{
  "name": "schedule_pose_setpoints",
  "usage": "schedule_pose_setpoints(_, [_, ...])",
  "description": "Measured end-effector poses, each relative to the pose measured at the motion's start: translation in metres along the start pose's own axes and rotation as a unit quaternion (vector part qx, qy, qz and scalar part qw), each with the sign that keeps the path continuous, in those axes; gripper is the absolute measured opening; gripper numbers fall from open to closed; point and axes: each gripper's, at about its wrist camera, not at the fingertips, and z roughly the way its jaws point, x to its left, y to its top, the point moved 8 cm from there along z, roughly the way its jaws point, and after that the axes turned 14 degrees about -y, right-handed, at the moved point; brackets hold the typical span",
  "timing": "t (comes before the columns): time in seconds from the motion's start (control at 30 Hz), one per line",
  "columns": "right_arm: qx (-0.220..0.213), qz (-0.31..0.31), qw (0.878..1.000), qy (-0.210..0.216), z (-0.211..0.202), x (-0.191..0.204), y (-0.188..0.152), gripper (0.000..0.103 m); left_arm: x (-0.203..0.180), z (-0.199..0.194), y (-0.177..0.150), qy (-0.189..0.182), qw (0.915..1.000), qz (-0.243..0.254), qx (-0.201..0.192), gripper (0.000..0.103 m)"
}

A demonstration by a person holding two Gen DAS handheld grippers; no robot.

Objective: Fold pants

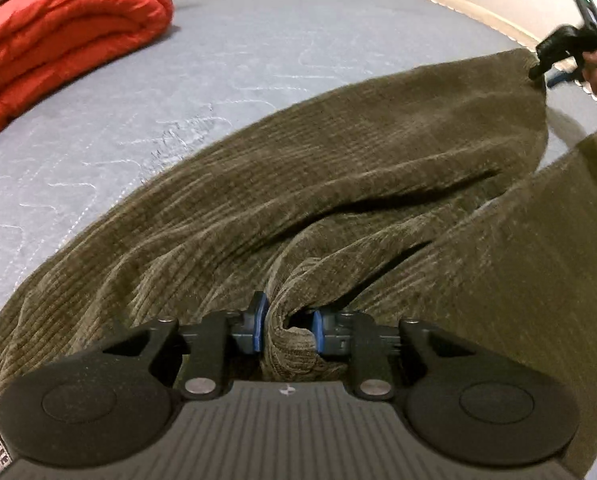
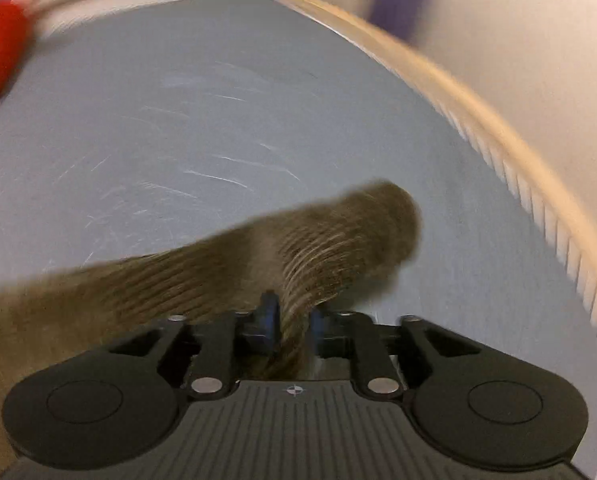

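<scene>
At the far left a red quilt (image 1: 58,36) lies folded in thick puffy rolls on the bed (image 1: 258,60), whose grey-blue cover is flat and stitched with pale wavy lines. The pants (image 1: 338,168), olive-brown ribbed corduroy, spread in a broad band across the bed from lower left to upper right, one leg reaching toward the far edge and the other lying beside it at the right. The left gripper (image 1: 286,328) has its jaws drawn close on a bunched fold of the pants, the soft cloth puckering between the blue pads. At the right, the right gripper (image 2: 292,326) likewise has its jaws pinched on a twist of the pants (image 2: 298,248), near the end of the far leg, with the loose tip drooping past; this view is blurred. The step in hand looks like carrying one leg over the other. To do it well, both grips should travel together with the cloth kept lightly taut, so the heavy ribbed fabric lands edge on edge without creases or sagging in the middle.
</scene>
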Motion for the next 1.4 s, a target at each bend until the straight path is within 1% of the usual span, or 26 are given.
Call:
schedule_pose_setpoints(0.03, [0.007, 0.066, 0.998, 0.019, 0.005, -0.02, -0.006, 0.043, 0.001, 0.001, 0.0, -0.003, 1.0, -0.002, 0.0, 0.025])
schedule_pose_setpoints(0.07, [0.008, 0.109, 0.993, 0.034, 0.009, -0.033, -0.012, 0.055, 0.001, 0.001, -0.002, -0.005, 1.0, -0.004, 0.0, 0.025])
schedule_pose_setpoints(0.1, [0.011, 0.152, 0.987, 0.057, 0.013, -0.044, -0.019, 0.06, 0.003, 0.002, -0.004, -0.007, 1.0, -0.006, 0.001, 0.025])
schedule_pose_setpoints(0.17, [0.025, 0.241, 0.962, 0.126, 0.022, -0.057, -0.033, 0.06, 0.003, 0.005, -0.005, -0.009, 0.9999, -0.01, 0.001, 0.025])
schedule_pose_setpoints(0.23, [0.042, 0.301, 0.938, 0.165, 0.031, -0.064, -0.045, 0.059, 0.004, 0.004, -0.005, -0.01, 0.9998, -0.017, -0.001, 0.026])
schedule_pose_setpoints(0.3, [0.042, 0.338, 0.924, 0.175, 0.035, -0.067, -0.055, 0.058, 0.003, 0.003, -0.006, -0.011, 0.9997, -0.022, -0.003, 0.026])
schedule_pose_setpoints(0.4, [0.009, 0.36, 0.918, 0.165, 0.028, -0.064, -0.06, 0.054, 0.006, 0.004, -0.005, -0.013, 0.9995, -0.029, -0.005, 0.026])
schedule_pose_setpoints(0.47, [-0.045, 0.393, 0.909, 0.128, 0.019, -0.08, -0.066, 0.05, 0.007, 0.004, -0.005, -0.013, 0.9994, -0.031, -0.006, 0.026])
schedule_pose_setpoints(0.5, [-0.064, 0.404, 0.907, 0.095, 0.016, -0.089, -0.073, 0.05, 0.006, 0.005, -0.005, -0.012, 0.9994, -0.032, -0.006, 0.026])
schedule_pose_setpoints(0.53, [-0.074, 0.411, 0.907, 0.064, 0.011, -0.093, -0.078, 0.05, 0.006, 0.005, -0.004, -0.012, 0.9994, -0.032, -0.006, 0.026])
schedule_pose_setpoints(0.57, [-0.068, 0.402, 0.912, 0.045, 0.013, -0.091, -0.08, 0.05, 0.006, 0.005, -0.004, -0.012, 0.9994, -0.033, -0.006, 0.026])
schedule_pose_setpoints(0.63, [-0.028, 0.367, 0.929, 0.045, 0.026, -0.074, -0.082, 0.051, 0.007, 0.005, -0.004, -0.014, 0.9993, -0.035, -0.006, 0.026])
schedule_pose_setpoints(0.67, [-0.044, 0.355, 0.933, 0.04, 0.023, -0.069, -0.077, 0.05, 0.007, 0.006, -0.004, -0.015, 0.9992, -0.037, -0.007, 0.026])
schedule_pose_setpoints(0.7, [-0.055, 0.339, 0.938, 0.053, 0.021, -0.06, -0.068, 0.05, 0.007, 0.005, -0.004, -0.015, 0.9992, -0.037, -0.007, 0.026])
schedule_pose_setpoints(0.77, [-0.056, 0.318, 0.94, 0.112, 0.021, -0.04, -0.053, 0.05, 0.007, 0.005, -0.004, -0.016, 0.9992, -0.037, -0.007, 0.026])
schedule_pose_setpoints(0.8, [-0.054, 0.3, 0.944, 0.128, 0.022, -0.027, -0.045, 0.05, 0.007, 0.005, -0.004, -0.016, 0.9991, -0.037, -0.007, 0.026])
schedule_pose_setpoints(0.87, [-0.038, 0.279, 0.949, 0.141, 0.031, -0.008, -0.039, 0.053, 0.007, 0.005, -0.005, -0.016, 0.9991, -0.038, -0.006, 0.026])
schedule_pose_setpoints(0.9, [-0.029, 0.281, 0.949, 0.143, 0.037, -0.004, -0.037, 0.06, 0.007, 0.006, -0.005, -0.015, 0.9992, -0.037, -0.006, 0.026])
schedule_pose_setpoints(0.97, [-0.032, 0.279, 0.949, 0.146, 0.045, 0.005, -0.032, 0.067, 0.007, 0.006, -0.005, -0.014, 0.9992, -0.036, -0.005, 0.027])
schedule_pose_setpoints(1.03, [-0.038, 0.263, 0.954, 0.14, 0.049, 0.011, -0.025, 0.069, 0.007, 0.007, -0.005, -0.014, 0.9993, -0.035, -0.005, 0.027])
schedule_pose_setpoints(1.1, [-0.036, 0.256, 0.955, 0.145, 0.048, 0.014, -0.02, 0.069, 0.007, 0.008, -0.005, -0.014, 0.9993, -0.035, -0.005, 0.027])
schedule_pose_setpoints(1.13, [-0.034, 0.251, 0.955, 0.151, 0.047, 0.012, -0.023, 0.066, 0.007, 0.009, -0.005, -0.013, 0.9993, -0.035, -0.005, 0.027])
schedule_pose_setpoints(1.2, [-0.023, 0.241, 0.956, 0.167, 0.044, 0.006, -0.028, 0.044, 0.008, 0.009, -0.005, -0.013, 0.9993, -0.036, -0.005, 0.027])
schedule_pose_setpoints(1.27, [-0.011, 0.239, 0.952, 0.19, 0.043, 0.004, -0.033, 0.031, 0.008, 0.009, -0.005, -0.012, 0.9993, -0.035, -0.006, 0.027])
schedule_pose_setpoints(1.33, [-0.01, 0.231, 0.954, 0.192, 0.04, 0.008, -0.029, 0.026, 0.007, 0.008, -0.005, -0.012, 0.9993, -0.035, -0.006, 0.027])
schedule_pose_setpoints(1.4, [-0.007, 0.227, 0.954, 0.196, 0.037, 0.008, -0.028, 0.012, 0.007, 0.008, -0.005, -0.012, 0.9992, -0.037, -0.007, 0.027])
